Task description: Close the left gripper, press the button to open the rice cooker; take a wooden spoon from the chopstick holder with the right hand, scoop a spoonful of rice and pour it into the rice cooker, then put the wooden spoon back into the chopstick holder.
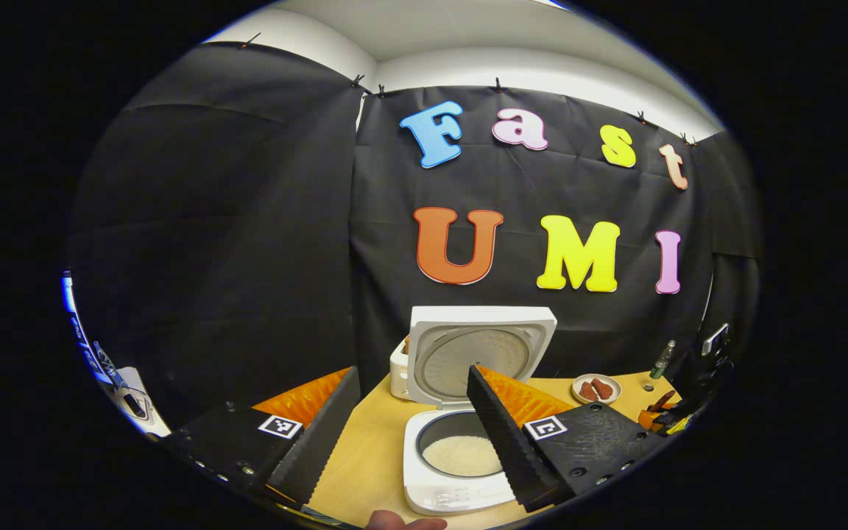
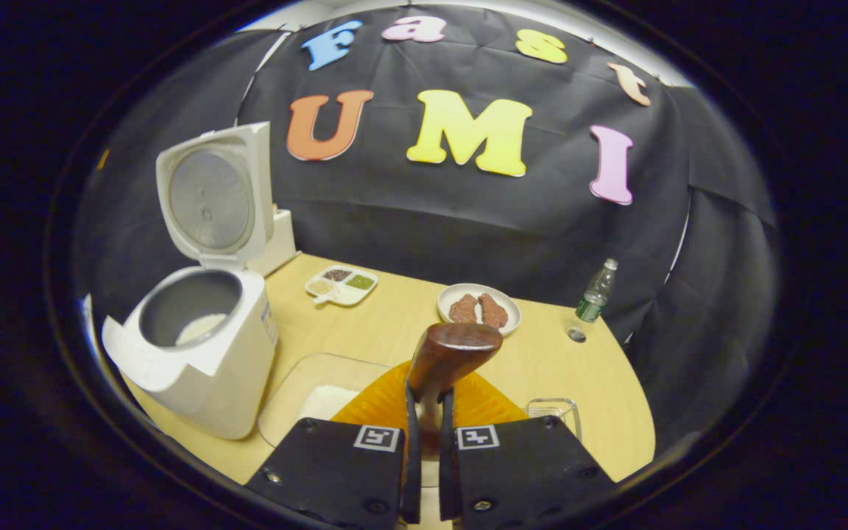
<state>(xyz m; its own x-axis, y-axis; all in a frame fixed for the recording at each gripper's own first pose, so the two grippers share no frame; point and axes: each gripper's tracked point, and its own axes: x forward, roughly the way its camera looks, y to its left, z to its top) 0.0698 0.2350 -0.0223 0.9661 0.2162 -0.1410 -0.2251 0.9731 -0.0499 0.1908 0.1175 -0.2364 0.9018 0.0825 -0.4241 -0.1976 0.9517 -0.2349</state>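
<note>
rice cooker far left, lid up, rice in its pot, so the scoop can tip in | glass dish of rice just beside it | wooden spoon pinched between right gripper fingers, bowl forward | left gripper fingers apart, hanging above the cooker | no legible brand; labels too small

My left camera looks straight over the open rice cooker, close below. My right camera sits farther right, seeing that cooker at left. Both share the table.
</note>
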